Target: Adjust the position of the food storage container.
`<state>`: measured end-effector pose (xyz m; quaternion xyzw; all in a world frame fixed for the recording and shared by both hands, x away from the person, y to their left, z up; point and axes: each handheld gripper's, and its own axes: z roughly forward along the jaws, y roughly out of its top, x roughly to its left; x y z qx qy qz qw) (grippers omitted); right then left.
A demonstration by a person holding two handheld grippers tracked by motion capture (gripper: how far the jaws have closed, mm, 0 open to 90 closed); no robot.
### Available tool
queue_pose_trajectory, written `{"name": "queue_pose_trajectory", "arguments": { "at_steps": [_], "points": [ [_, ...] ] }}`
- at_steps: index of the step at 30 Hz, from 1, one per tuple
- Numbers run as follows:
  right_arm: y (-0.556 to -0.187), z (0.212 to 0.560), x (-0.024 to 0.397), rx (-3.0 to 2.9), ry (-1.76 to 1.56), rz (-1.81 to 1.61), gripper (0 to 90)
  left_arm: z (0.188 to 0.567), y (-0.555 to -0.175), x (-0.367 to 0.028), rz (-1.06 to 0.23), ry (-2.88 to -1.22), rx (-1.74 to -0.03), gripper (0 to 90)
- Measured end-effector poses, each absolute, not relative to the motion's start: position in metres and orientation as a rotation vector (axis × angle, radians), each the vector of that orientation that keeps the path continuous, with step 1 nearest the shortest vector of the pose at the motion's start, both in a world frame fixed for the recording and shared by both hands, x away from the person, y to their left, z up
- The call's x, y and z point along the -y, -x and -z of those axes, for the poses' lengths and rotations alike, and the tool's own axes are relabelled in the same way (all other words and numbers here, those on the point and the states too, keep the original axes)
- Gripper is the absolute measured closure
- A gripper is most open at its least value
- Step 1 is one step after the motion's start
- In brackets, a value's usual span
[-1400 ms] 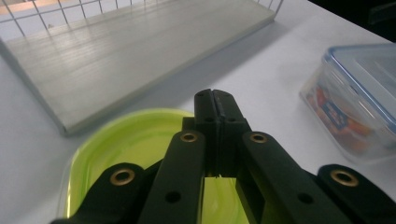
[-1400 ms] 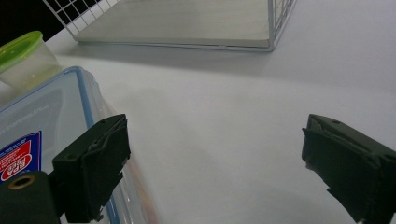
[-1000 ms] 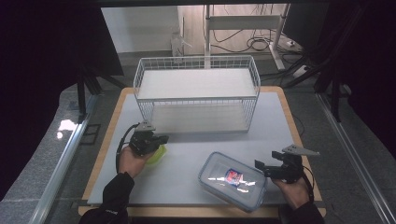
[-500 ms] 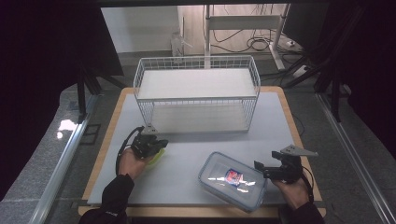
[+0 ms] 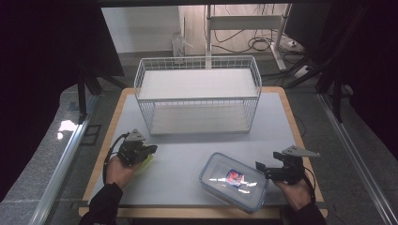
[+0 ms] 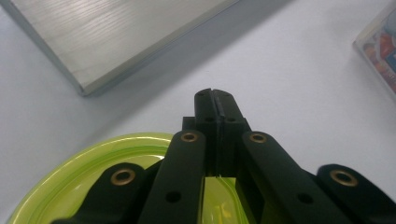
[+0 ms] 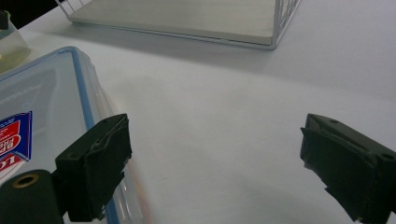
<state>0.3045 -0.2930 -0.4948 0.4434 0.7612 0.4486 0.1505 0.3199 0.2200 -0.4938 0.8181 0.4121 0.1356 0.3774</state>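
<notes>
A yellow-green round dish (image 5: 145, 164) lies on the white table at the left. My left gripper (image 5: 149, 150) is just above it, its jaws pressed together. In the left gripper view the shut left gripper (image 6: 215, 99) reaches past the dish's rim (image 6: 116, 142); I cannot tell whether the rim is pinched. A clear lidded container (image 5: 233, 181) with a blue seal and a red-and-blue label lies at the front right. My right gripper (image 5: 261, 169) is at its right edge, open. In the right gripper view the right gripper (image 7: 219, 158) has one jaw over the container's edge (image 7: 46, 102).
A white wire basket rack (image 5: 197, 91) with a pale shelf stands at the back middle of the table, and its base plate (image 7: 187, 18) is ahead of the right gripper. Bare white table surface (image 5: 187, 154) lies between the two grippers. The wooden table edge (image 5: 187, 213) runs along the front.
My left gripper has shifted left and toward the table's front edge, and the yellow-green dish under it sits further that way too. The right gripper and container have stayed put.
</notes>
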Motion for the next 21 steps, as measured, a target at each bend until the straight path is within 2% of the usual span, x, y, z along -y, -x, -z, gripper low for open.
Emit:
{"name": "queue_pose_trajectory", "arguments": {
  "at_steps": [3, 8, 9, 10, 11, 12, 13, 14, 15, 21],
  "points": [
    [-0.304, 0.494, 0.293, -2.191, -1.276, -1.288, 10.6, 0.494, -0.318, -0.217, -0.373, -2.084, -1.043, 89.4],
    [-0.301, 0.489, 0.294, -2.197, -1.297, -1.288, 15.7, 0.490, -0.310, -0.213, -0.379, -2.027, -1.027, 81.6],
    [-0.300, 0.486, 0.294, -2.211, -1.305, -1.292, 23.1, 0.487, -0.304, -0.210, -0.366, -1.997, -1.010, 80.5],
    [-0.300, 0.486, 0.294, -2.211, -1.305, -1.292, 23.1, 0.487, -0.304, -0.210, -0.366, -1.997, -1.010, 79.9],
    [-0.297, 0.482, 0.295, -2.231, -1.284, -1.270, 32.5, 0.485, -0.299, -0.205, -0.363, -1.988, -0.979, 78.8],
    [-0.297, 0.482, 0.295, -2.231, -1.284, -1.270, 32.5, 0.485, -0.299, -0.205, -0.363, -1.988, -0.979, 77.0],
    [-0.292, 0.478, 0.296, -2.244, -1.265, -1.252, 40.0, 0.483, -0.294, -0.198, -0.362, -1.982, -0.952, 75.3],
    [-0.292, 0.478, 0.296, -2.244, -1.265, -1.252, 40.0, 0.483, -0.294, -0.198, -0.362, -1.982, -0.952, 75.0],
    [-0.288, 0.475, 0.299, -2.260, -1.256, -1.254, 49.6, 0.483, -0.290, -0.191, -0.350, -1.981, -0.924, 75.2],
    [-0.271, 0.472, 0.309, -2.303, -1.238, -1.226, 80.2, 0.487, -0.281, -0.170, -0.289, -2.001, -0.854, 85.7]
  ]
}}
